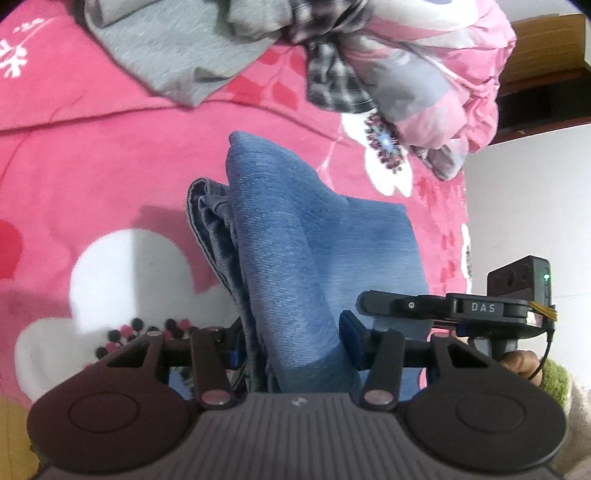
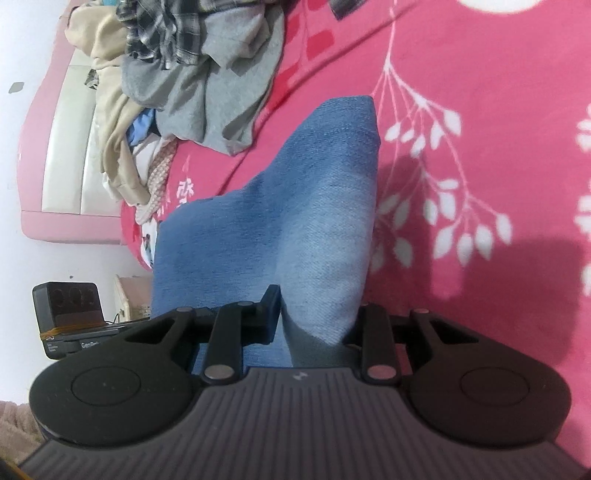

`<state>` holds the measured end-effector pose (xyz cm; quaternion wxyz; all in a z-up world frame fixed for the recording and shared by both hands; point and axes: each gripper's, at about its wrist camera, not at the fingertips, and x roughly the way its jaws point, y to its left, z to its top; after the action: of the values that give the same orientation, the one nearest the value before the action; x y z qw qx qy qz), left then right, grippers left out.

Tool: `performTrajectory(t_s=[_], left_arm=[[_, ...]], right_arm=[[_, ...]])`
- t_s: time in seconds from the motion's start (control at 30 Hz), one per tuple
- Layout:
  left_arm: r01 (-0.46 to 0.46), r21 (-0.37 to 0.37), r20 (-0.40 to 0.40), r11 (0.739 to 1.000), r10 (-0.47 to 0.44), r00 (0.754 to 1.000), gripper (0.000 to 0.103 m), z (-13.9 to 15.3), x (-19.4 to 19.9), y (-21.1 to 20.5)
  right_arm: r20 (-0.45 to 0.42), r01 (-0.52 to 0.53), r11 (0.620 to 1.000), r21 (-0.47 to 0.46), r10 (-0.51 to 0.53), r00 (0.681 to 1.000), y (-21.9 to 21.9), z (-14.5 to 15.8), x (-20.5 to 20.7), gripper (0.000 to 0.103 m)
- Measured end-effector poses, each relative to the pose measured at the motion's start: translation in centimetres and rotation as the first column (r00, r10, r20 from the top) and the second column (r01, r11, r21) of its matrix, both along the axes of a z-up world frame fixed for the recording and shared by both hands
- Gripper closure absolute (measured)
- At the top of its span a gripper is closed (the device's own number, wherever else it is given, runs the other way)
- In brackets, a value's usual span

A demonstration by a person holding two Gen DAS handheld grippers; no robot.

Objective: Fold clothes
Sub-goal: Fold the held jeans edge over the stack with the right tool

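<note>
Blue jeans (image 1: 314, 258) bunched up and lifted off a pink flowered blanket (image 1: 92, 155), pinched at the near end by both tools. Long way of the jeans running from the tools out toward the far pile of clothes, in both views. In the left wrist view, far end poking up to a rounded tip, with a darker hem edge and grey inside folds showing along the left side.

Left gripper (image 1: 291, 350) clamped on the jeans, thick cloth filling the space between its two fingers, one blue pad (image 1: 349, 338) pressing the right side of the fold. Right gripper (image 1: 443, 308) seen from the side in this view, just to the right of the jeans, close by and touching the cloth at its tip. Dark small camera box (image 1: 519, 278) with a green light sitting on top of it.

In the right wrist view, right gripper (image 2: 314, 321) also squeezed shut on the jeans (image 2: 288, 221), a thick wad of denim between its fingers; right fingertip mostly hidden by cloth, so the hold looks tight but not fully sure. Jeans tip here pointing up and a little right, with a paler worn patch down the middle.

Past the jeans, a heap of unfolded clothes: a grey shirt (image 2: 221, 85), a black and white checked shirt (image 2: 166, 33), a beige garment (image 2: 107, 92). In the left wrist view, a pink and grey quilt (image 1: 436, 74) bundled at the top right.
</note>
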<state>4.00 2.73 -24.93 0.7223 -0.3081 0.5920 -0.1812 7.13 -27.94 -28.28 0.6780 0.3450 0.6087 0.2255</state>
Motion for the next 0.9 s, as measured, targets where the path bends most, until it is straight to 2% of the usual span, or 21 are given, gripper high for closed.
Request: performTrajectory(t_s=[0.33, 0.57, 0.67, 0.9], left_arm=[[0.014, 0.019, 0.071, 1.0, -0.015, 0.997, 0.053, 7.3, -1.3, -0.3], [0.131, 0.004, 0.128, 0.991, -0.13, 0.983, 0.053, 11.8, -1.5, -0.7], [0.196, -0.007, 0.142, 0.981, -0.193, 0.971, 0.053, 13.6, -1.6, -1.0], [0.37, -0.009, 0.204, 0.929, -0.36, 0.91, 0.053, 16.6, -2.5, -2.9]], right_arm=[[0.085, 0.013, 1.0, 0.015, -0.014, 0.996, -0.3, 6.1, -1.9, 0.078], [0.146, 0.134, 0.991, -0.007, -0.132, 0.981, -0.3, 11.1, -6.0, 0.078], [0.16, 0.209, 0.978, -0.018, -0.204, 0.966, -0.3, 13.1, -8.5, 0.078], [0.2, 0.375, 0.926, -0.041, -0.36, 0.911, -0.3, 16.2, -14.9, 0.078]])
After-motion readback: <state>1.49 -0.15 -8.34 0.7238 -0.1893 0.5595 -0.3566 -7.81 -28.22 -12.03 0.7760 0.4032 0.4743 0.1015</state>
